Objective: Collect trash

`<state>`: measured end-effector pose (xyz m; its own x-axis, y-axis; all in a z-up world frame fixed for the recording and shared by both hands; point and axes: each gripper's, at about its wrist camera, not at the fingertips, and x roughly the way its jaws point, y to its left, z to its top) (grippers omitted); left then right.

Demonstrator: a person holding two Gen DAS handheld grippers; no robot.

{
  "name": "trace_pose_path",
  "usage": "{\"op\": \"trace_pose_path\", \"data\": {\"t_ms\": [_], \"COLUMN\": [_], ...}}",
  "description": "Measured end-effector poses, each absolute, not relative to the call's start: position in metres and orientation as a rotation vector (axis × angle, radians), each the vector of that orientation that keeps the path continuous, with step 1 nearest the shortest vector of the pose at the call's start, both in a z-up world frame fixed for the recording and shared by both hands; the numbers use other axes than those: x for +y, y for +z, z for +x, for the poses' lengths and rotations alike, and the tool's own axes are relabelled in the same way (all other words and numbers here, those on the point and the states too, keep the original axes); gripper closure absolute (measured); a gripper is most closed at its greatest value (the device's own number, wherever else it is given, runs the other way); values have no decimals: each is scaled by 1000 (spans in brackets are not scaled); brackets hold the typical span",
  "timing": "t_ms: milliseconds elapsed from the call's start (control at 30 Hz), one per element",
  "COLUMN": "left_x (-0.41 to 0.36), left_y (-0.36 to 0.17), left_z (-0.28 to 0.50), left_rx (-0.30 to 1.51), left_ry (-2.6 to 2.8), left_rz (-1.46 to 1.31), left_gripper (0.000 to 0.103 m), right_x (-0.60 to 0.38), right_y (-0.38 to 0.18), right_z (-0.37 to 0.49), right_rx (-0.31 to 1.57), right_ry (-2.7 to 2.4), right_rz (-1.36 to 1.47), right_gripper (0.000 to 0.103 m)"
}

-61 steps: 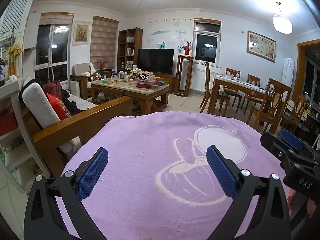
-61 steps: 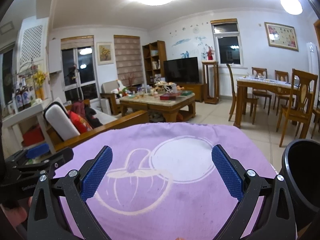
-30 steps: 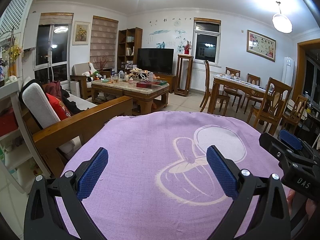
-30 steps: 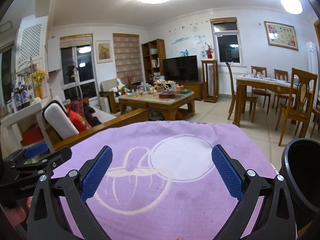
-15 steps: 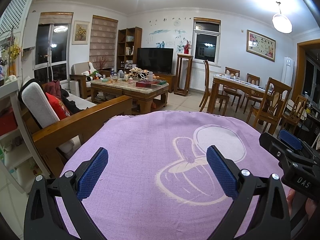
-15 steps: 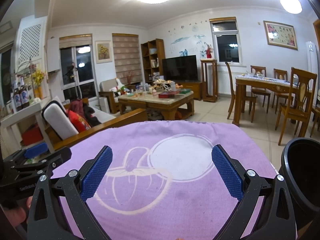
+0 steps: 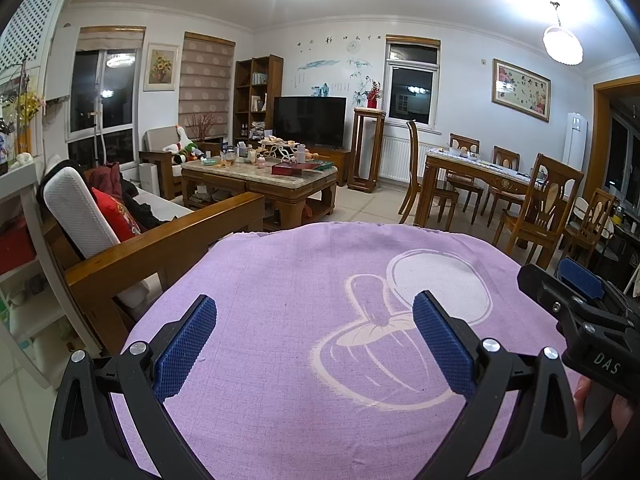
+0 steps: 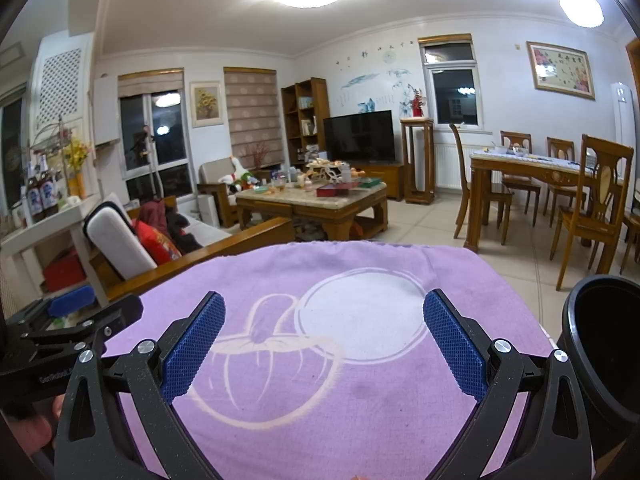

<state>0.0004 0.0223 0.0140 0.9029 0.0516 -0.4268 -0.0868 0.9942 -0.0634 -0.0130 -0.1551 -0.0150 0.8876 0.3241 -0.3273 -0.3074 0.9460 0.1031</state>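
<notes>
— Nothing much has moved since two seconds ago: your left gripper (image 7: 314, 342) and right gripper (image 8: 324, 344) hover over the purple cloth (image 7: 304, 292) on the desk as before, fingers (image 7: 186, 346) spread wide apart, holding nothing.

— And the container?

— You have a black bin (image 8: 604, 344) at the right edge of the right wrist view, just beside the right gripper. Its mouth faces you, but the inside is too dark to tell any contents.

— The trash?

— You can't pick out any on the cloth; only its pale printed pattern shows.
</notes>
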Motion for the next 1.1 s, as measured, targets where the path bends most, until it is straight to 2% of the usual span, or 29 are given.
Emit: {"op": "trace_pose_path", "data": {"t_ms": [1100], "left_x": [33], "left_y": [13], "left_z": [6], "left_rx": [453], "left_ry": [69], "left_rz": [-81], "left_gripper": [5], "right_x": [-156], "right_y": [-15], "right_z": [-13], "right_rx": [352], "right_ry": [327], "right_rz": [47], "right_gripper": [5]}}
